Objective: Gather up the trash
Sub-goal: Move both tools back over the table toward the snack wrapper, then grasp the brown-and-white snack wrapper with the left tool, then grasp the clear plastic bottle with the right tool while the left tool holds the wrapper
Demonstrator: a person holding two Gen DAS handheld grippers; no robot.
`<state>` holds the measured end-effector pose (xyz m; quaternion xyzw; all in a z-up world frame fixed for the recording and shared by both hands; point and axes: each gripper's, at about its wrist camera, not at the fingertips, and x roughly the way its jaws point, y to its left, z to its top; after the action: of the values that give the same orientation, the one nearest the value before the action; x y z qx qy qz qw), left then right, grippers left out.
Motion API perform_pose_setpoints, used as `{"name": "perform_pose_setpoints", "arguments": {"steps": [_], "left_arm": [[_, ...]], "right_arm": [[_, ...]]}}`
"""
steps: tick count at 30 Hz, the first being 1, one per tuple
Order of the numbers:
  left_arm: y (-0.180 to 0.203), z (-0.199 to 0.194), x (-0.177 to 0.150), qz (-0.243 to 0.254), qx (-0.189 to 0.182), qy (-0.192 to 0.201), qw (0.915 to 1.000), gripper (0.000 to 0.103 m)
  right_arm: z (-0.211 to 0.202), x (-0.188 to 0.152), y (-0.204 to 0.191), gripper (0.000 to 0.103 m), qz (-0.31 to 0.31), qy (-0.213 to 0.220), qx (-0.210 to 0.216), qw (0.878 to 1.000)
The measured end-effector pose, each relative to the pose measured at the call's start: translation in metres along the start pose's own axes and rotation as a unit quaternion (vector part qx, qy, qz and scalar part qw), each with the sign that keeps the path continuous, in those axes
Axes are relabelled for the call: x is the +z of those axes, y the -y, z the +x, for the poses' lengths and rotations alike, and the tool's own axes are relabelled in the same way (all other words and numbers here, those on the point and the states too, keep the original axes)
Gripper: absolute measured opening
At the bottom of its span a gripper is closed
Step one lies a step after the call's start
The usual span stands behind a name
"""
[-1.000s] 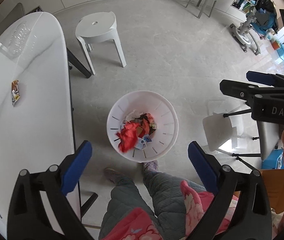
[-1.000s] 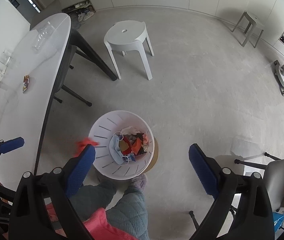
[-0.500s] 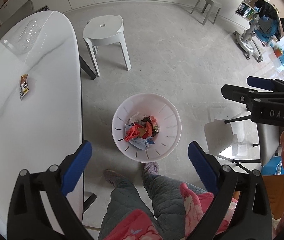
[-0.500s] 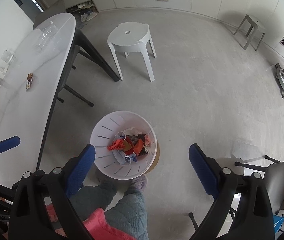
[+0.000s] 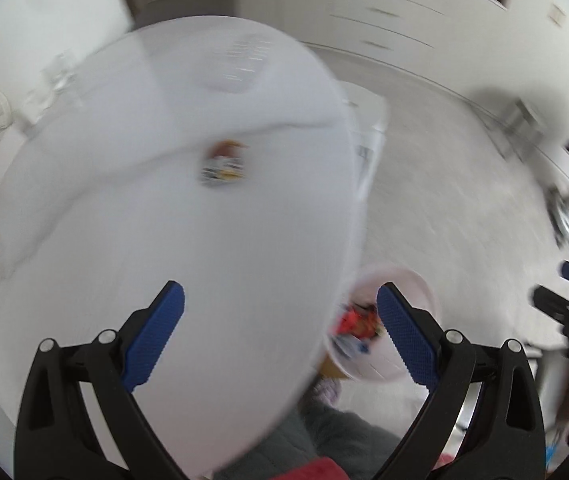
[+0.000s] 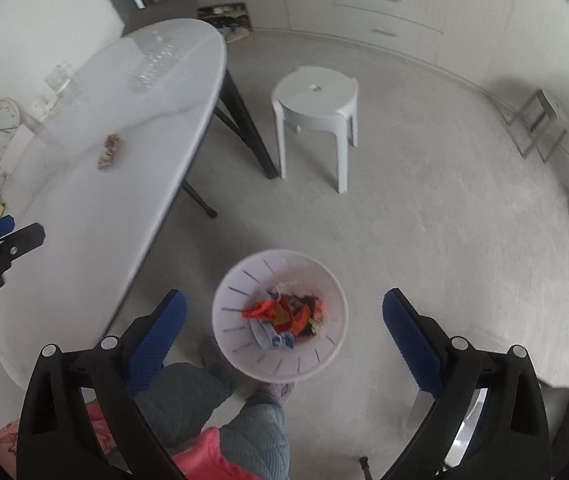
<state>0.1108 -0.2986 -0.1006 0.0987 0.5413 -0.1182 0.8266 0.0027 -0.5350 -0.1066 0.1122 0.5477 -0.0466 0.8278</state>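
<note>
Left wrist view shows one wrapper (image 5: 223, 164), blurred, lying on the white table (image 5: 164, 240) toward its far end and nearer the floor-side edge. It is the only piece of trash visible on the table, and the left gripper (image 5: 280, 334) hangs above the near end with its jaws spread wide and empty, pointed at it, probably lining up a reach. One white bin (image 6: 278, 316) stands on the floor just off the table's near edge, holding a heap of red, orange and blue scraps too tangled to count. The right gripper (image 6: 284, 330) hovers over the bin, equally wide open, empty. One white stool (image 6: 315, 110) stands beyond.
</note>
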Motion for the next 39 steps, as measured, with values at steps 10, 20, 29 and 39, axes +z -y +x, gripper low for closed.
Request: {"name": "perform_pose_setpoints", "arguments": {"steps": [10,20,29,39], "left_arm": [[-0.051,0.077,0.054,0.018,-0.026,0.006,0.9995,0.093],[-0.072,0.17,0.104,0.031,-0.082,-0.044,0.9951,0.07],[-0.074,0.187,0.117,0.044,-0.094,-0.057,0.993,0.033],[-0.096,0.177,0.118,0.015,-0.1,-0.048,0.9937,0.026]], "right_arm": [[0.013,0.113,-0.078,0.1,-0.02,0.06,0.016,0.998],[0.063,0.172,-0.117,0.101,0.031,0.032,-0.005,0.999],[0.084,0.178,-0.139,0.101,0.025,0.003,-0.017,1.0],[0.102,0.194,-0.165,0.101,0.02,-0.003,-0.011,1.0]]}}
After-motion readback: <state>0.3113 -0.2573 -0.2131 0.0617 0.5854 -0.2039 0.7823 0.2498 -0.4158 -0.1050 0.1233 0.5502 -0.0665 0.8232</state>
